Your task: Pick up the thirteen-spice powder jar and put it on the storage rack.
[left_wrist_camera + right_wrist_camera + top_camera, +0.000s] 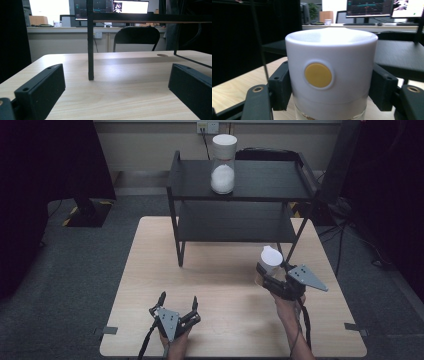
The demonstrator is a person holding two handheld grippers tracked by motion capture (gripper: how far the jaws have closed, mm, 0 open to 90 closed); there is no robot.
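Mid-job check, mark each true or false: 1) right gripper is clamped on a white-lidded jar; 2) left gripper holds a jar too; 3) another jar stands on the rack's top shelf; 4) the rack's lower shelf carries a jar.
1) True: the right gripper is shut on the white-lidded jar, jaws on both sides.
2) False: the left gripper is open with nothing between its jaws, low over the table.
3) True: a second jar stands on the black rack's top shelf.
4) False: the lower shelf is bare.
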